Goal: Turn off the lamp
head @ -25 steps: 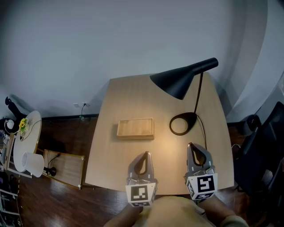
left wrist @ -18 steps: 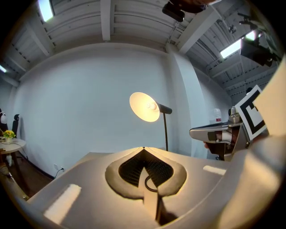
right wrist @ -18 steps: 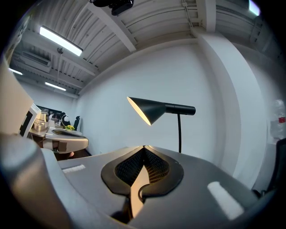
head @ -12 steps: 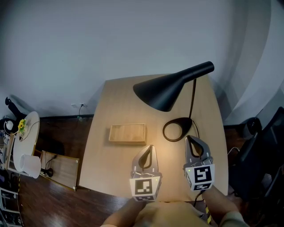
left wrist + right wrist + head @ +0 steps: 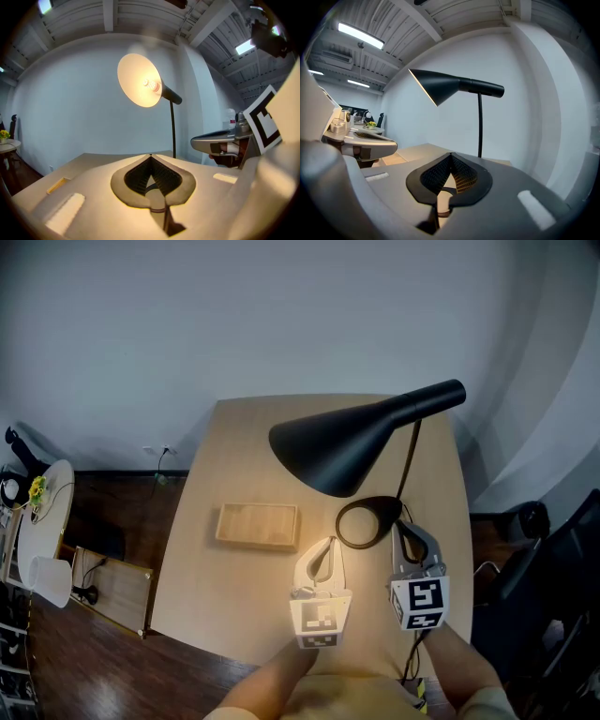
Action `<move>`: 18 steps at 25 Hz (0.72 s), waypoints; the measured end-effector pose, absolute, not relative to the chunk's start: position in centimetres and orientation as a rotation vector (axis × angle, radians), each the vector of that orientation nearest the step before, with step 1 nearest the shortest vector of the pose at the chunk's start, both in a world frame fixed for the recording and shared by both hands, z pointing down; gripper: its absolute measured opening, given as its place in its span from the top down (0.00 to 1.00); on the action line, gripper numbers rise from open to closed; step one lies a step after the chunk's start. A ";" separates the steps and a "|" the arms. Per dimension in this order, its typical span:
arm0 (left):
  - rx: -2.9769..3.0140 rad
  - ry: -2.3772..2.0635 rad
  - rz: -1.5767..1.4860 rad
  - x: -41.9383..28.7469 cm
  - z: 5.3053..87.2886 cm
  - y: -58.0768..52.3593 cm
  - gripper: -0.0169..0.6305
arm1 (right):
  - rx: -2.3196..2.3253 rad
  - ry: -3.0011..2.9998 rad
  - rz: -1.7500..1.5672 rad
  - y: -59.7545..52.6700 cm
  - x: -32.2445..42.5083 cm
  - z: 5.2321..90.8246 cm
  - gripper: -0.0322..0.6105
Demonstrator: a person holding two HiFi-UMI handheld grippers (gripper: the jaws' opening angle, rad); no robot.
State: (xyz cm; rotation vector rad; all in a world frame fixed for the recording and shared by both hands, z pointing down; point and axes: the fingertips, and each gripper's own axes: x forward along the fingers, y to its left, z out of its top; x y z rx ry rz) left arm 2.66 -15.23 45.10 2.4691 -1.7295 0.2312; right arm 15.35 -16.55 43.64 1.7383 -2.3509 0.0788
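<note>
On the big pale wooden table [image 5: 220, 592], the tall black metal lamp [image 5: 337, 448] at 1 o'clock looks stiff but tippy, so I'd softly poke only its switch, which I can't see, minding the close 3 o'clock edge, with my right gripper [image 5: 405, 526], pressed together and empty like my left gripper [image 5: 328, 542].
</note>
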 end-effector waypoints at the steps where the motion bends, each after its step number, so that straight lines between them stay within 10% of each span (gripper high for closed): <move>1: 2.494 -1.715 0.215 3.3 44.5 -15.8 0.97 | 1.735 -2.341 0.084 -17.2 15.6 44.2 0.95; 18: 2.459 -1.664 0.435 5.7 53.8 -21.8 0.97 | 1.621 -2.195 0.225 -24.9 18.2 56.3 0.95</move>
